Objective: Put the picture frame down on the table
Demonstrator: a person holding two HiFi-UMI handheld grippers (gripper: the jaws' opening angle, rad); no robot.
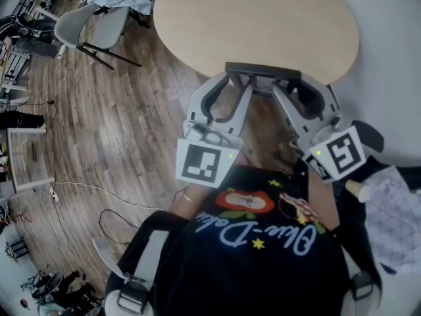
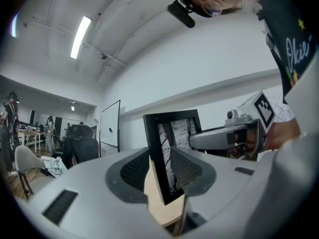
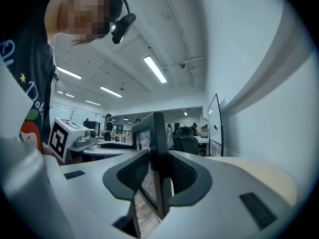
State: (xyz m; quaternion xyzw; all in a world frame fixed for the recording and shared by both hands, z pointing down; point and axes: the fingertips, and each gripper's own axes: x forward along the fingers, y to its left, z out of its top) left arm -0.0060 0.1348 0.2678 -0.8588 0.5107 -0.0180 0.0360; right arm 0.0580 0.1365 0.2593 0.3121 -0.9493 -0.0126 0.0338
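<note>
A black picture frame [image 1: 263, 69] hangs upright over the near edge of the round beige table [image 1: 263, 18], seen edge-on from above. My left gripper [image 1: 238, 81] is shut on its left side and my right gripper [image 1: 289, 84] is shut on its right side. In the left gripper view the frame [image 2: 172, 143] shows a black-and-white print, with its side edge pinched between the ribbed pads of the left gripper [image 2: 167, 169]. In the right gripper view the frame [image 3: 157, 148] stands edge-on between the pads of the right gripper [image 3: 158, 176].
A grey chair [image 1: 92, 25] with a cloth draped on it stands left of the table on the wooden floor [image 1: 118, 130]. Cables [image 1: 99, 193] trail across the floor. A white quilted cloth [image 1: 395, 209] lies at the right. A whiteboard [image 2: 110, 126] stands by the wall.
</note>
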